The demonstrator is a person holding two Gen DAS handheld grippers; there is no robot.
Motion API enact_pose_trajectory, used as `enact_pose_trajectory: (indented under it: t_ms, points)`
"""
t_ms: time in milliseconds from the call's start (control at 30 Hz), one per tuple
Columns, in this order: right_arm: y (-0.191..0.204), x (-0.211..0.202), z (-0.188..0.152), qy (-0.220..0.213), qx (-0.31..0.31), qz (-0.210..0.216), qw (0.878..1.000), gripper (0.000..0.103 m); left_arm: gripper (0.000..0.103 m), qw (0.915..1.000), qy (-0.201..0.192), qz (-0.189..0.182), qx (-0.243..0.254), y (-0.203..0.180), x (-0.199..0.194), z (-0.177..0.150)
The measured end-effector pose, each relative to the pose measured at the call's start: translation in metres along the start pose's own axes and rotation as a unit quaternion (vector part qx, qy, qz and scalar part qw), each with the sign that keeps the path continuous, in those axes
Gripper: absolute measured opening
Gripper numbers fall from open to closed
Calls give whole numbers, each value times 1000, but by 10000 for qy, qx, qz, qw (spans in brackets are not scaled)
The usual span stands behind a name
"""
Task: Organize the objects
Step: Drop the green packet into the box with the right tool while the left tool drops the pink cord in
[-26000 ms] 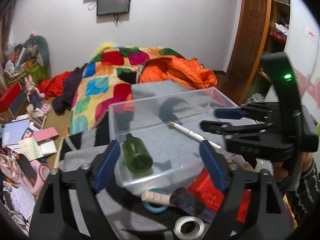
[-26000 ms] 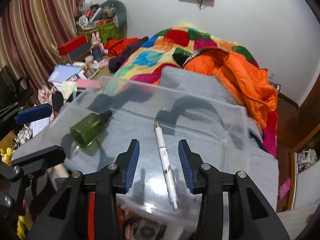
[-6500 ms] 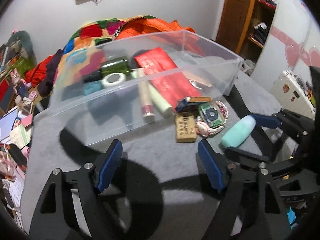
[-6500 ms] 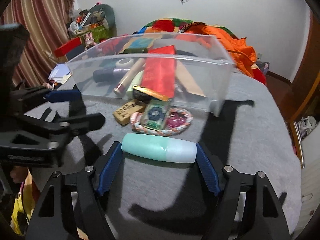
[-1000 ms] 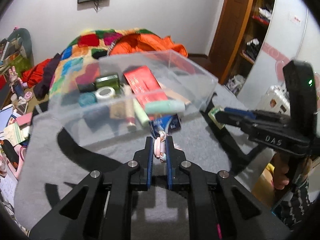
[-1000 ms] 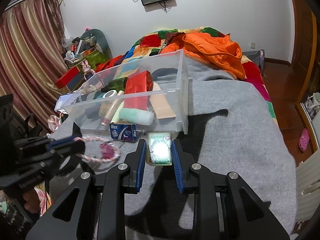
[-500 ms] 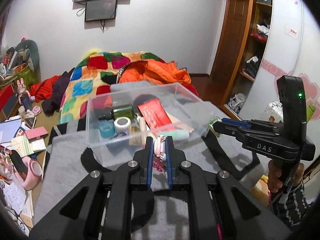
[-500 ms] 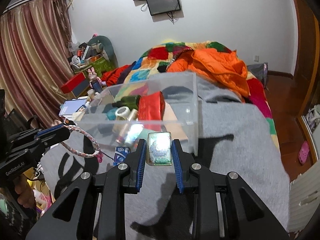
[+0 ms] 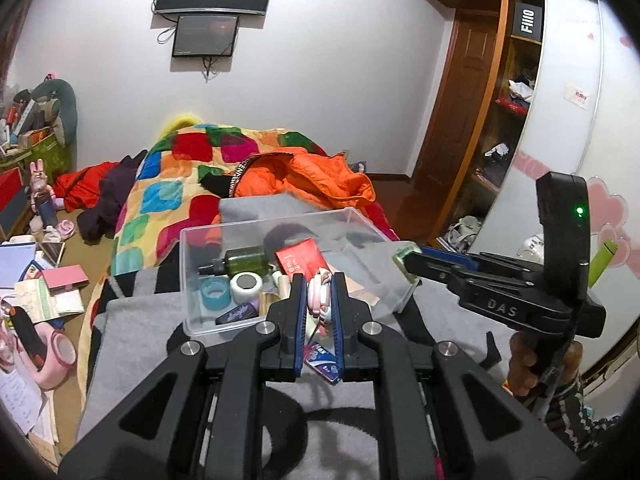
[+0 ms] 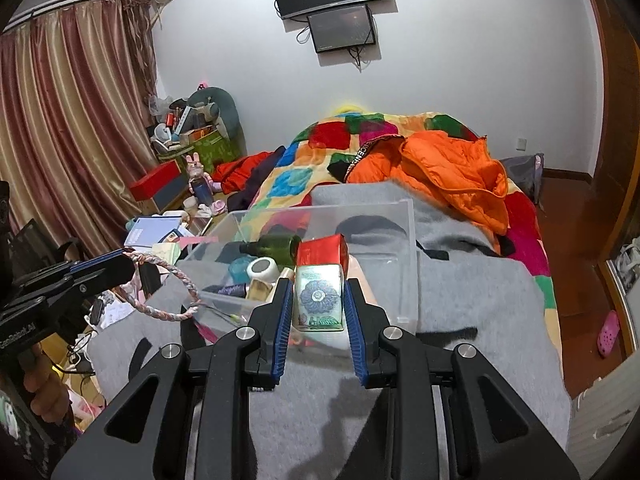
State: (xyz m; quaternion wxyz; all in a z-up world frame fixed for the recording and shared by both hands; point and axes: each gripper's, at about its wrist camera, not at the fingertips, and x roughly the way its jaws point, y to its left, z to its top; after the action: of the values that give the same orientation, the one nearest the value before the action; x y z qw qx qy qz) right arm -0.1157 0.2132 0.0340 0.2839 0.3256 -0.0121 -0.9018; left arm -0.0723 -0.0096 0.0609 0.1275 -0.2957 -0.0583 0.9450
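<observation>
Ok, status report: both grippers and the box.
Left gripper shut on braided ring. Right gripper shut on green tin. Both short of clear box. Nothing in the way.

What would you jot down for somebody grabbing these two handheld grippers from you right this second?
Left gripper: shut on the braided rope ring, held in the air.
Right gripper: shut on the small green tin, also held up.
Clear bin on the grey blanket already holds the green bottle, two tape rolls, the red packet and tubes.
Left to do: drop ring and tin into the bin. A blue packet lies on the blanket beneath the left gripper.
</observation>
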Motion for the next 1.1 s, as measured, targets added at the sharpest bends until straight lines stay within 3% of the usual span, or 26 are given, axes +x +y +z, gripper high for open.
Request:
enact_pose_trajectory:
  t_ms: [267,600,800,1000,1100]
  points:
    - [-2,17,14,53,18,26,10000,23,11,9992,335,-144,-135,4,27,-7]
    - [0,54,23,396,-15,46,9992,23,11,9982,560,98,-182,24,65,12]
    - [-2,76,18,653,22,52,9978,23,11,9943,971,158,-408,42,100,10]
    - [-2,86,16,777,-24,12,9970,23,11,9922,1127,257,-470,50,112,2]
    - [-1,86,16,775,-74,-24,9970,23,19,9925,1117,263,-433,50,108,1]
